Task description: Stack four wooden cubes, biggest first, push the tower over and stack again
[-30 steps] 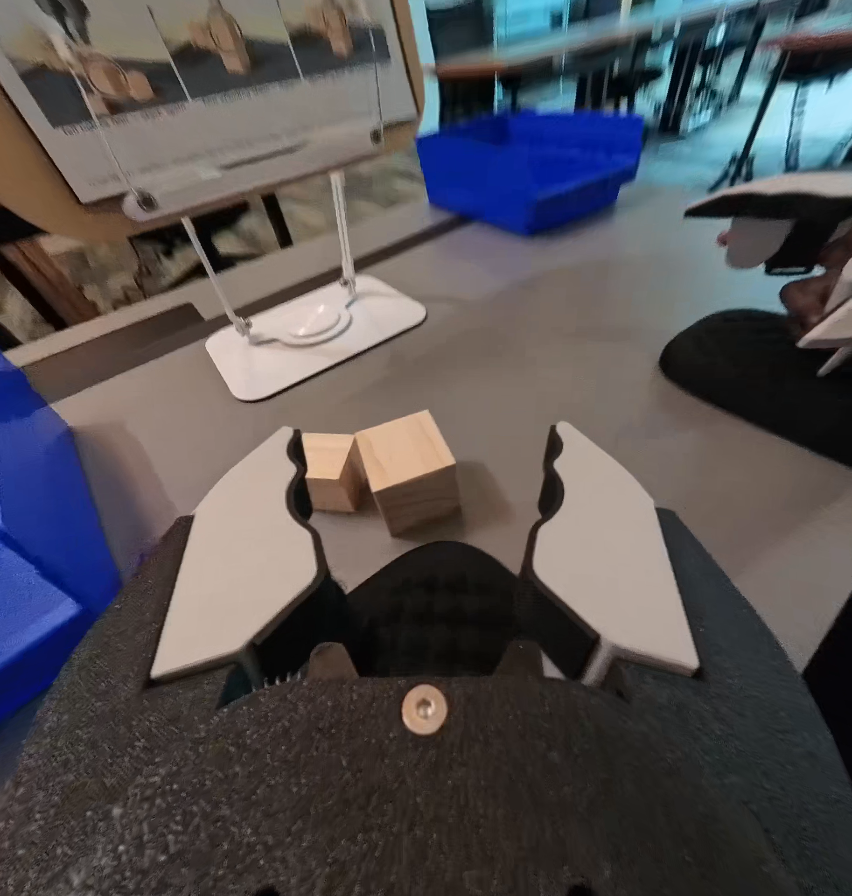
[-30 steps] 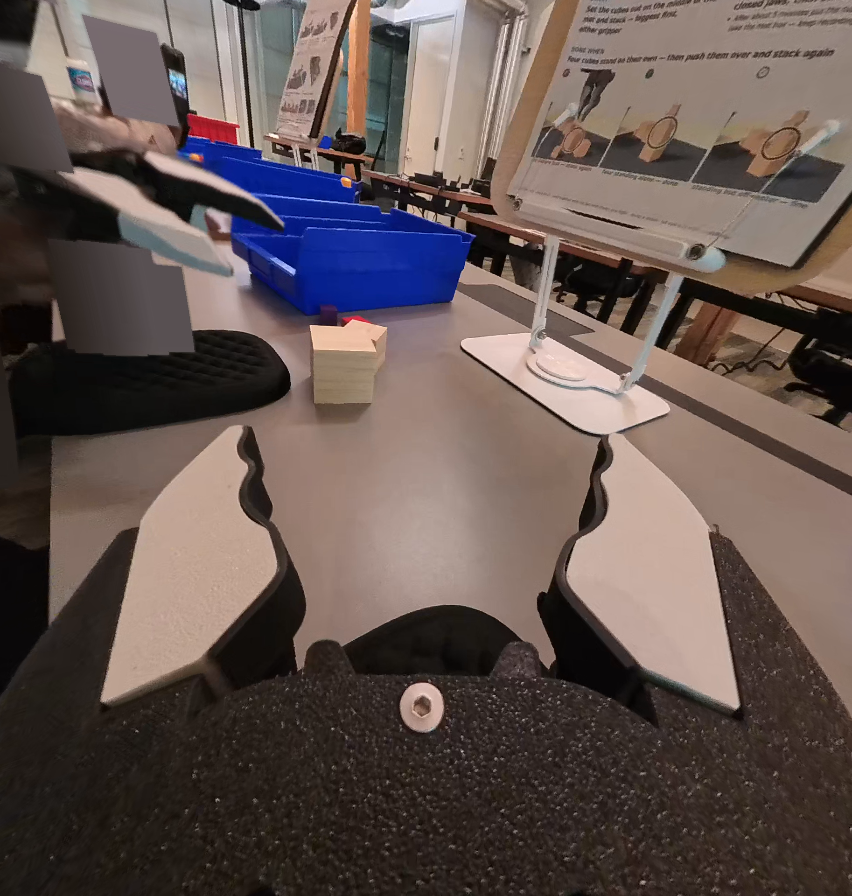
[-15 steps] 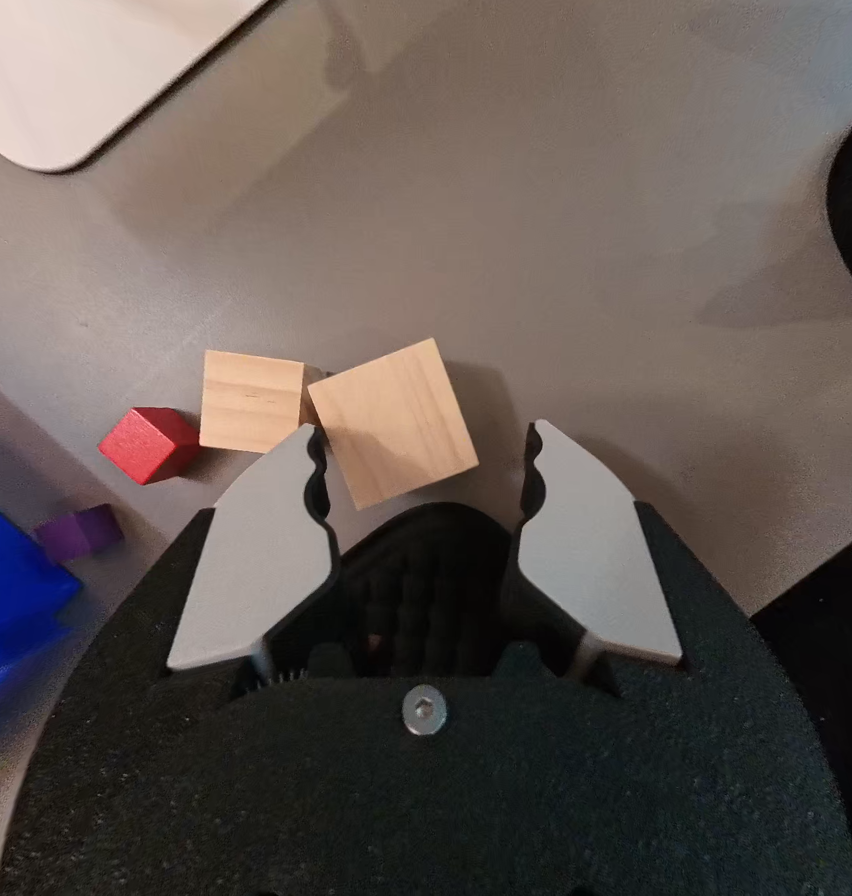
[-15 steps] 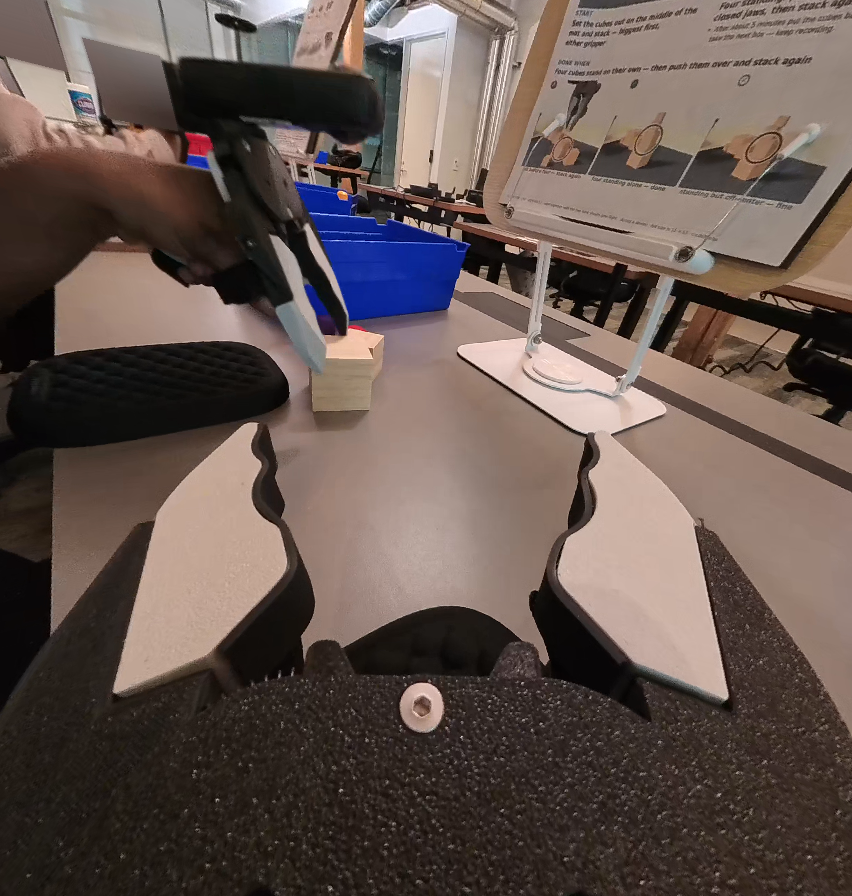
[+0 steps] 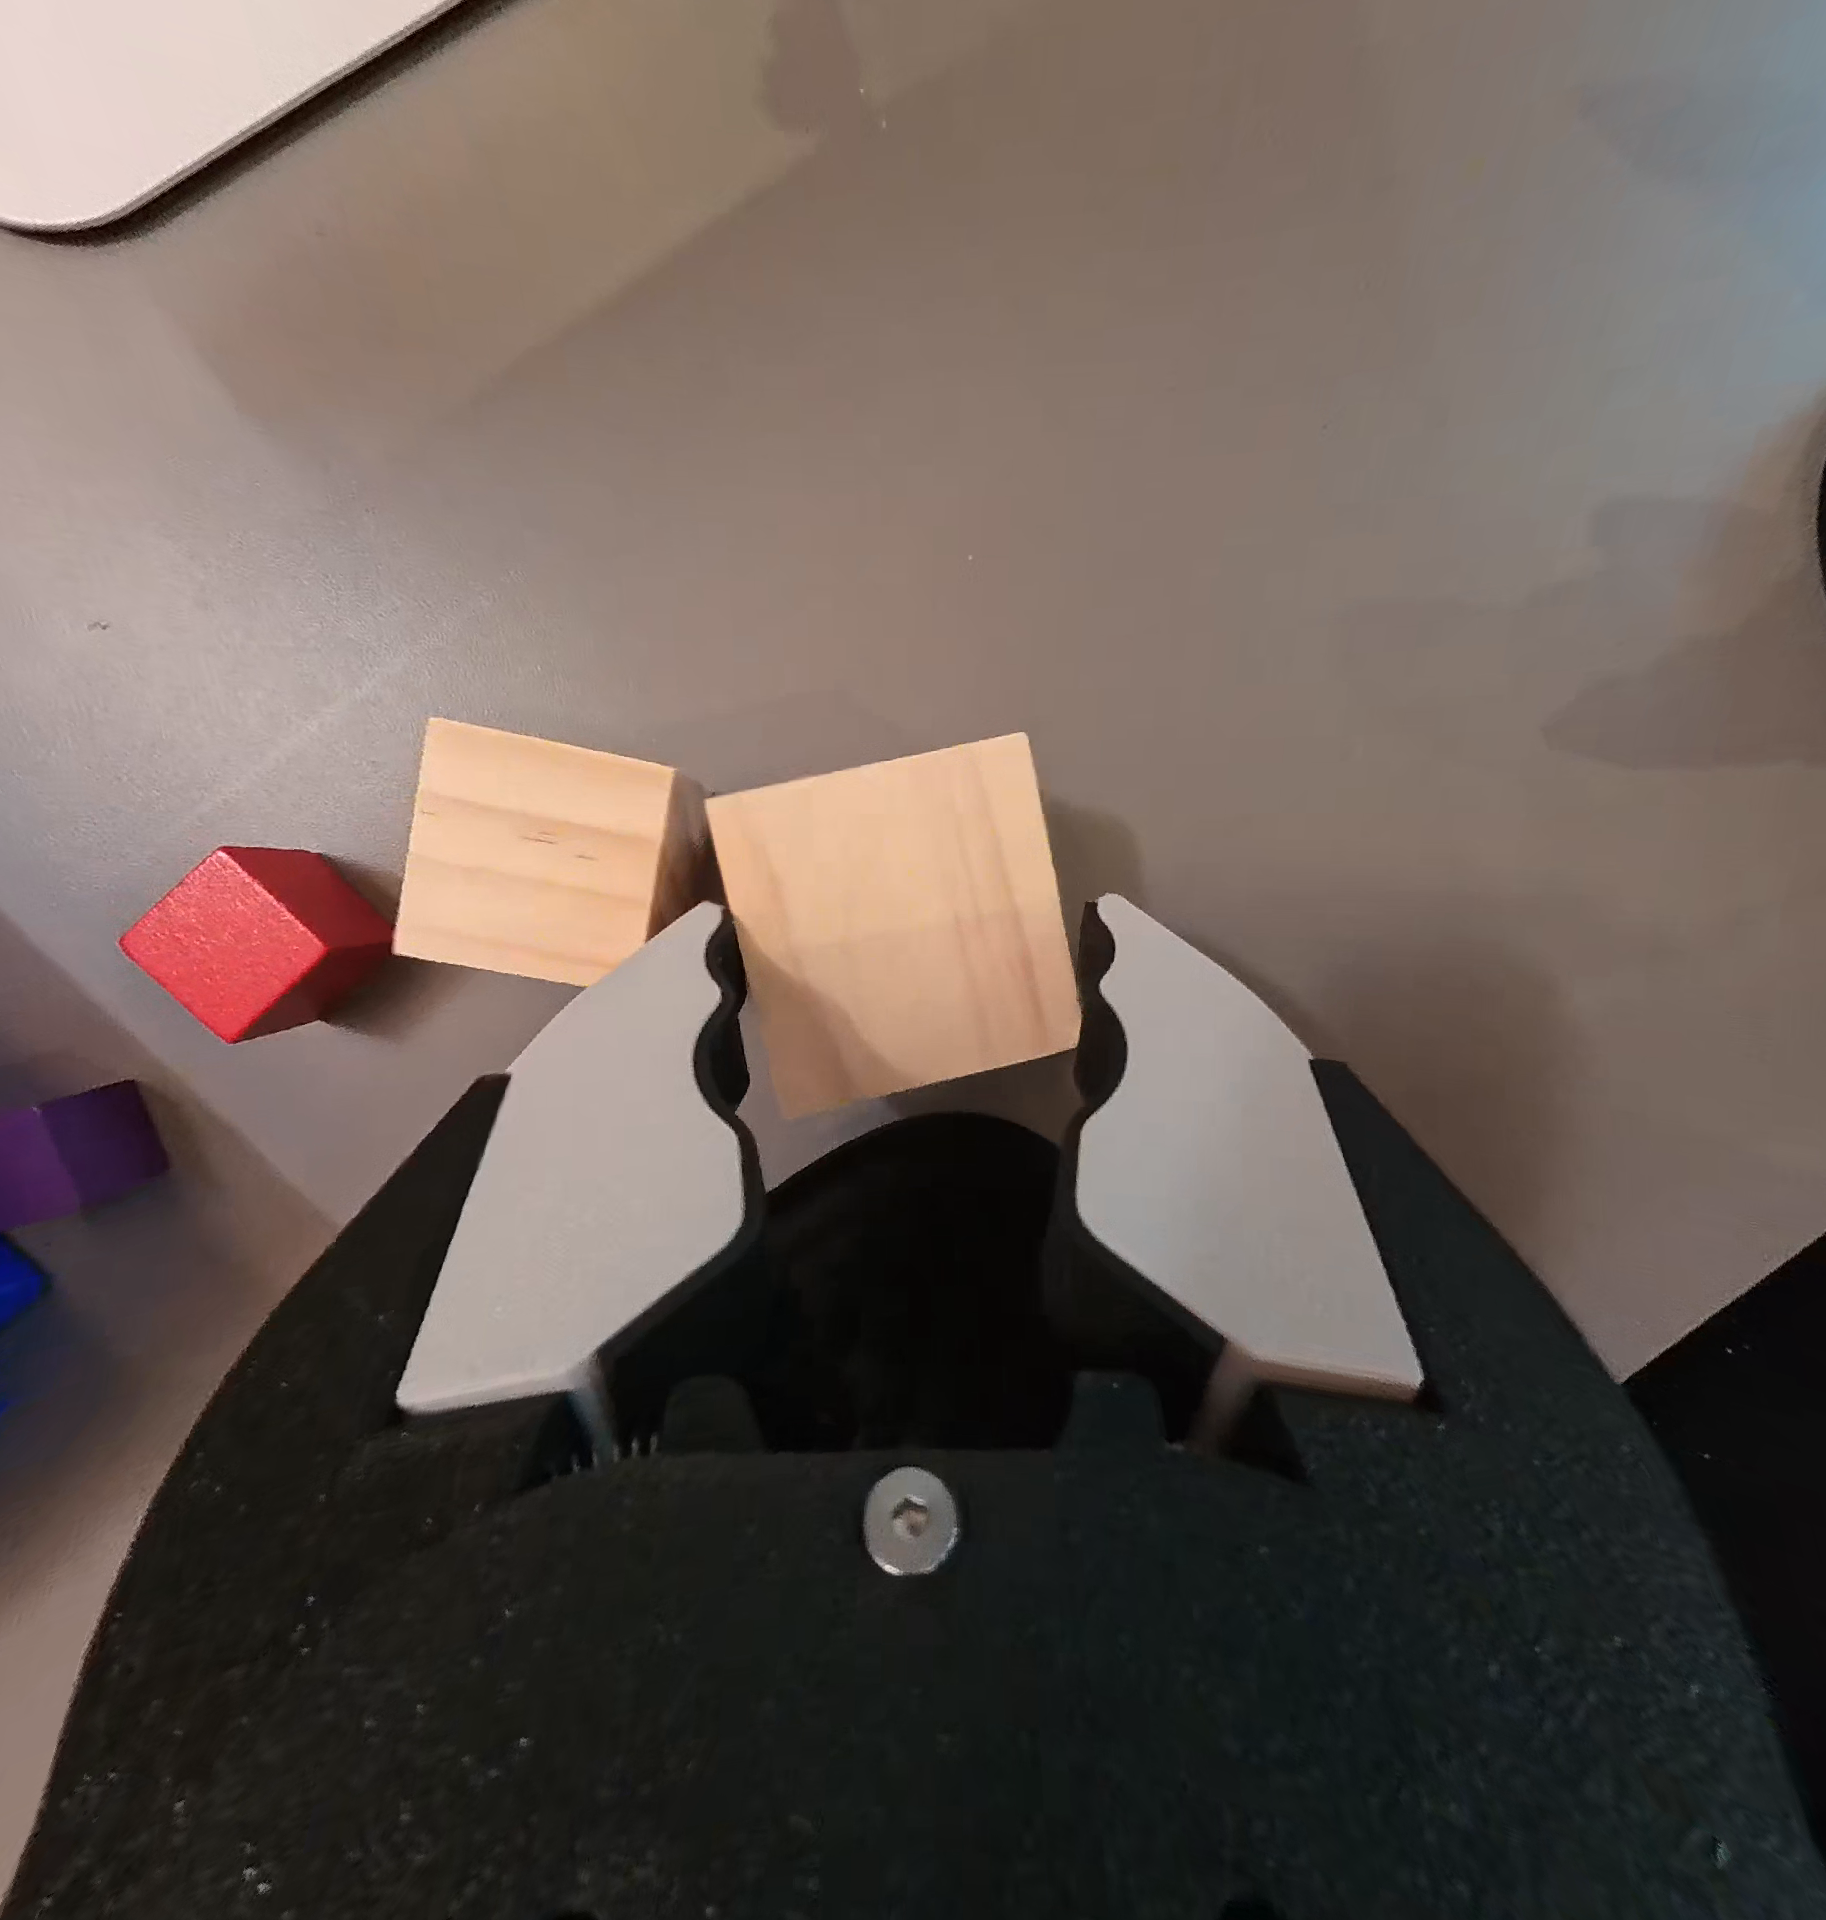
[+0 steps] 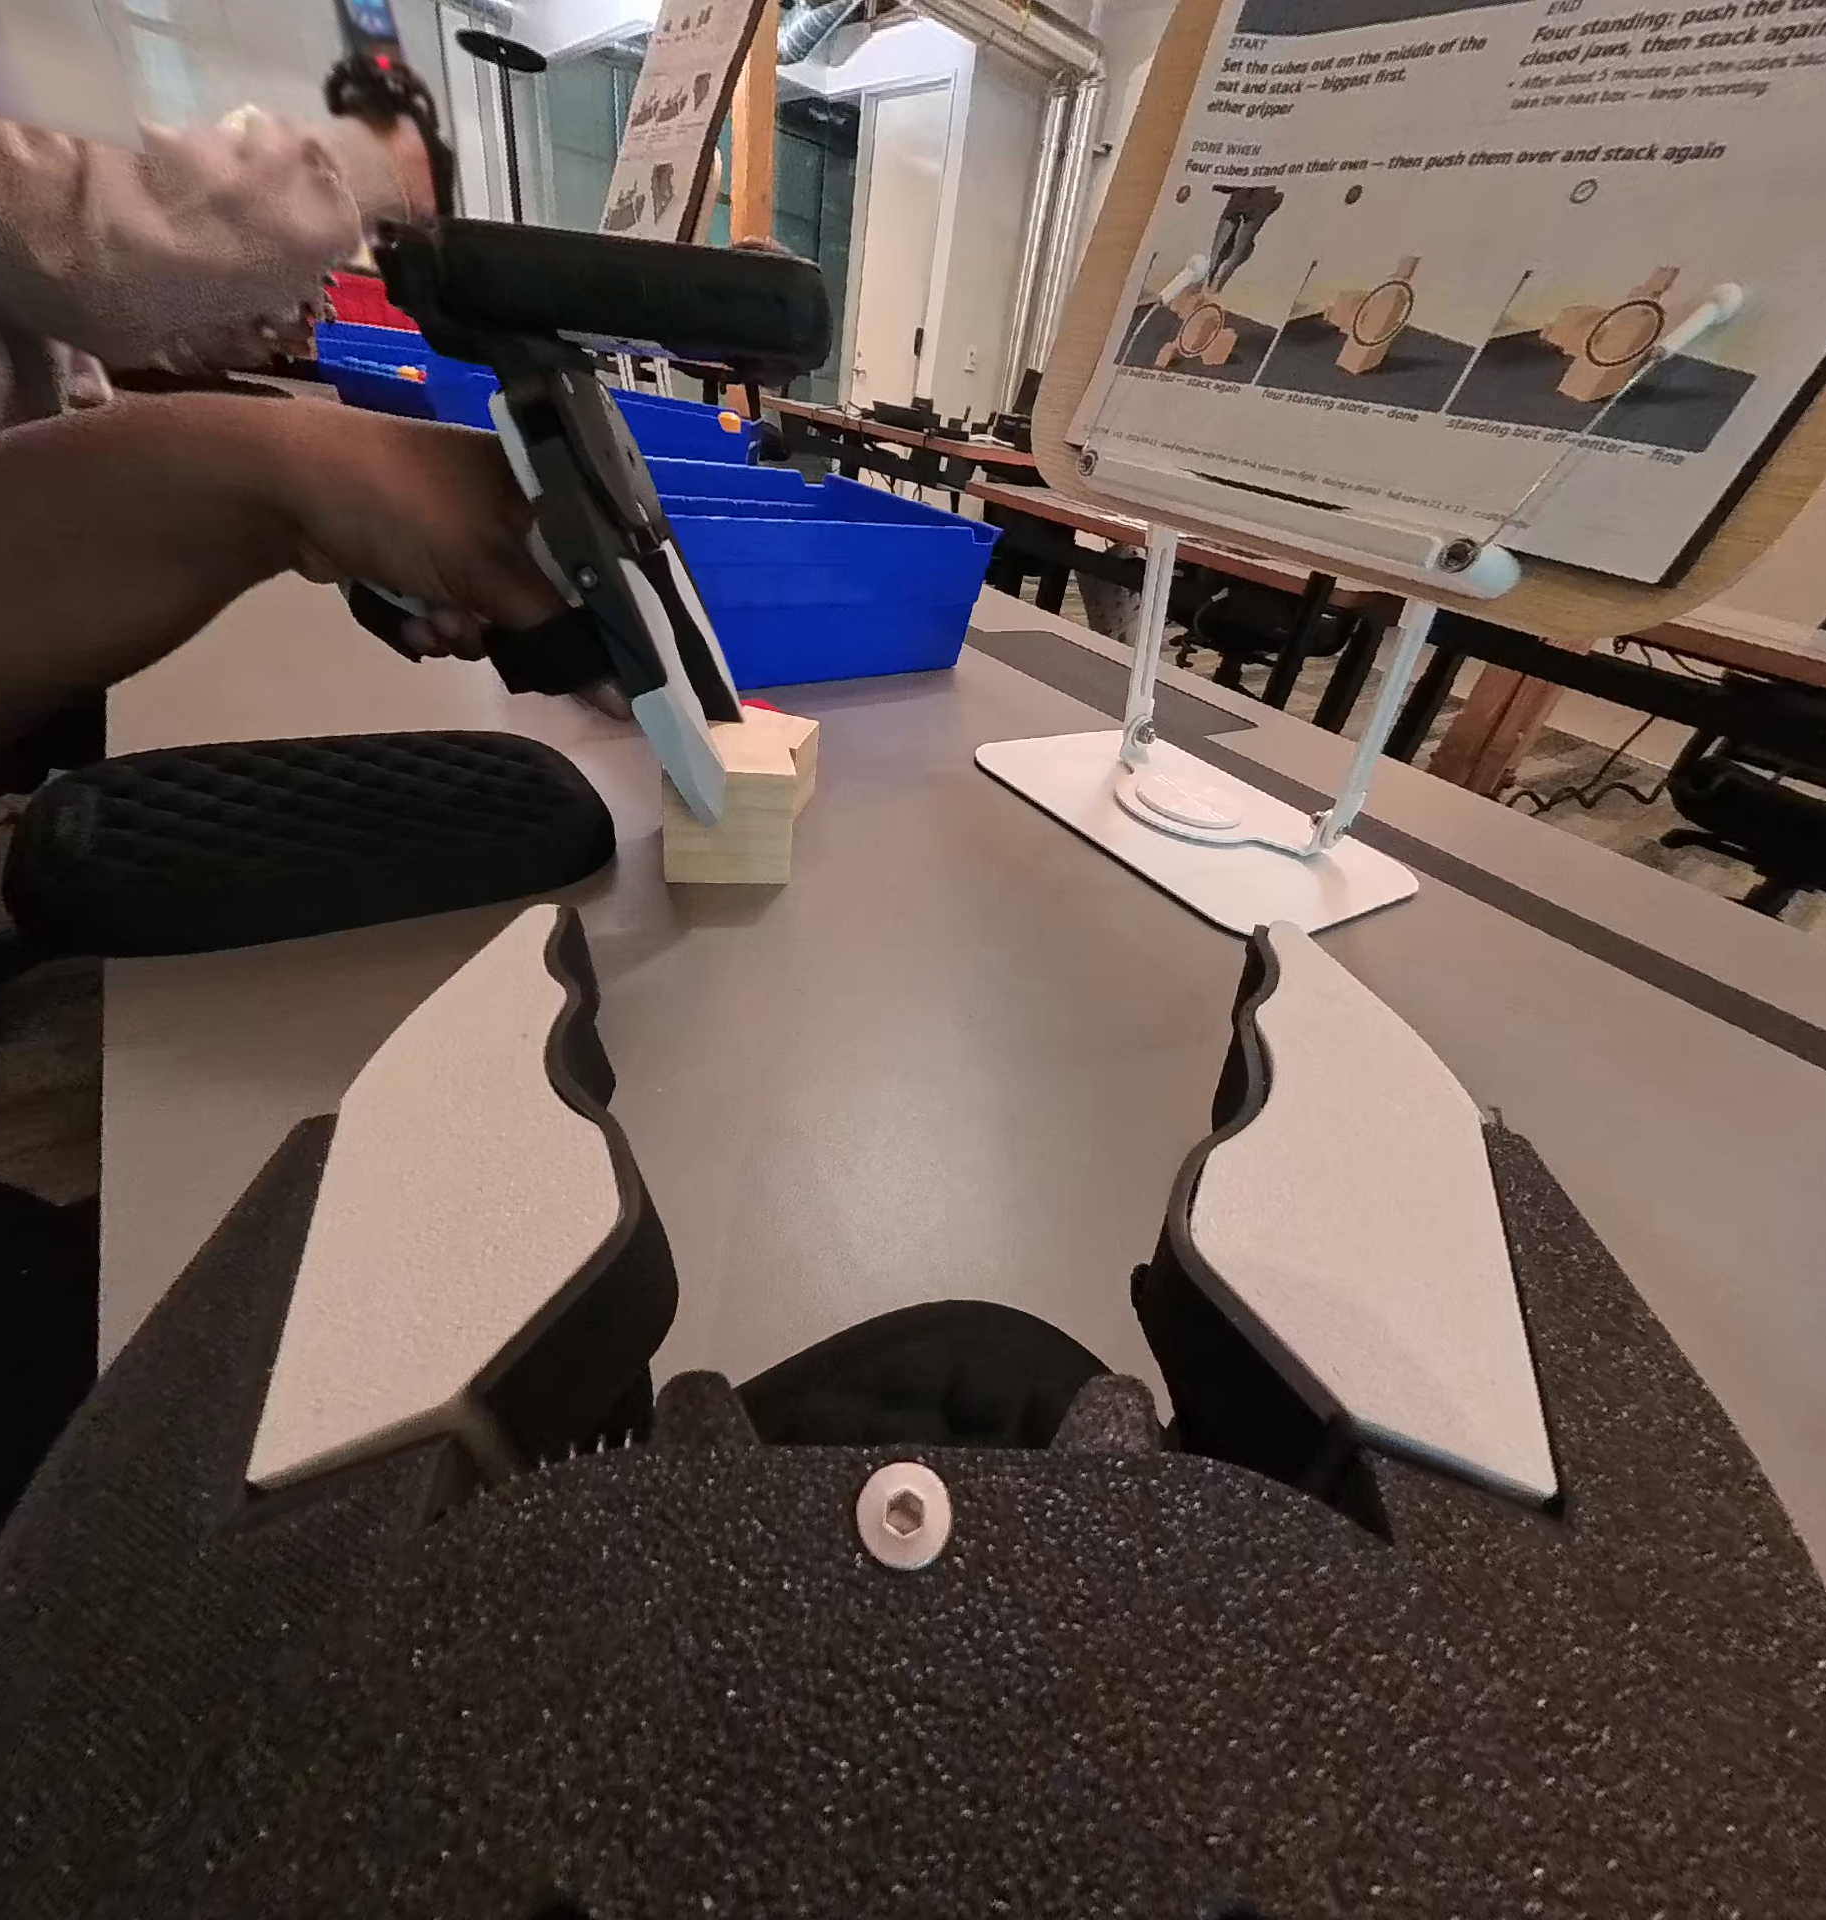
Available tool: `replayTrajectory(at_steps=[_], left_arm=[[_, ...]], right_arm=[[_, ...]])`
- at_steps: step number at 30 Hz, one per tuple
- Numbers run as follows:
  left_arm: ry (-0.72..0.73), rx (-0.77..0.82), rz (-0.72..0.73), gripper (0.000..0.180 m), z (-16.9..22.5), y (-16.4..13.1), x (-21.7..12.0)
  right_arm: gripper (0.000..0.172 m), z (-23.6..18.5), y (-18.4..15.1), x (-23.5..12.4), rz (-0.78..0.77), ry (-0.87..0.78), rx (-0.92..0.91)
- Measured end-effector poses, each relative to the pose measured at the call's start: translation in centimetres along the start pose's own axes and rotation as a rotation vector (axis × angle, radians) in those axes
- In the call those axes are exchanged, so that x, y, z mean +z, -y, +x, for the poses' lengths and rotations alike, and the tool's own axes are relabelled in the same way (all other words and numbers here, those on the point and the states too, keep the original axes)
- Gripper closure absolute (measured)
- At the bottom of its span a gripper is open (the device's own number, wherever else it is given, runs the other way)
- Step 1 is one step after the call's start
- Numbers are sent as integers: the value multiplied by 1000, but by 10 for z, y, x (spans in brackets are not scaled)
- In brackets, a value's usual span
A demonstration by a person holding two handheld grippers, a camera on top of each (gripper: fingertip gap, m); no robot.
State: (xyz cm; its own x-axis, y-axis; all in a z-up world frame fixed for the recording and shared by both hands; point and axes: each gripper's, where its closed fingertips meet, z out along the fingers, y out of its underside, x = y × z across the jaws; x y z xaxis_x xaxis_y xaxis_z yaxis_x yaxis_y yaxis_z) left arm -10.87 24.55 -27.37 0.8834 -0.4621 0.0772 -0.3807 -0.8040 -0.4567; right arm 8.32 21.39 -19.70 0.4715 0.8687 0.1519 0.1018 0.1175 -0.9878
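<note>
In the left wrist view my left gripper (image 5: pixel 909 930) points down at the grey table (image 5: pixel 1096 468), its two pads against the sides of a large pale wooden cube (image 5: pixel 888 873) that stands on the table. A smaller wooden cube (image 5: pixel 540 852) touches its left corner. A red cube (image 5: pixel 244 940) and a purple cube (image 5: pixel 57 1153) lie further left. The right wrist view shows the left gripper (image 6: pixel 696 748), held by a hand, with a finger down the side of the large cube (image 6: pixel 732 847). My right gripper (image 6: pixel 909 935) is wide open and empty, low over the table, well short of the cubes.
A white stand base (image 6: pixel 1200 821) carries an instruction board (image 6: pixel 1460 260) at the right. A blue bin (image 6: pixel 826 592) stands behind the cubes. A black padded rest (image 6: pixel 296 821) lies at the left. More tables and chairs stand beyond.
My left gripper tilted down over the cubes and closed around the large wooden cube, which turned a little between the pads. My right gripper narrowed slightly and stayed in place.
</note>
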Motion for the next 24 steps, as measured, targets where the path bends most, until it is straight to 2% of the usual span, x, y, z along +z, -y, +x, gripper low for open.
replayTrajectory(at_steps=[6,11,17,20,24], left_arm=[[-105,82,39,120,18,1,-2],[-180,219,118,121,43,21,-17],[-358,558,141,121,102,46,-21],[-444,751,115,121,123,48,-17],[-519,992,37,121,132,42,-9]], right_arm=[[57,-1,0,0,-3,0,-5],[59,-2,-1,0,-5,7,-9],[59,-6,-2,1,-11,23,-24],[59,-6,-2,1,-14,30,-25],[59,-7,-2,1,-14,46,-17]])
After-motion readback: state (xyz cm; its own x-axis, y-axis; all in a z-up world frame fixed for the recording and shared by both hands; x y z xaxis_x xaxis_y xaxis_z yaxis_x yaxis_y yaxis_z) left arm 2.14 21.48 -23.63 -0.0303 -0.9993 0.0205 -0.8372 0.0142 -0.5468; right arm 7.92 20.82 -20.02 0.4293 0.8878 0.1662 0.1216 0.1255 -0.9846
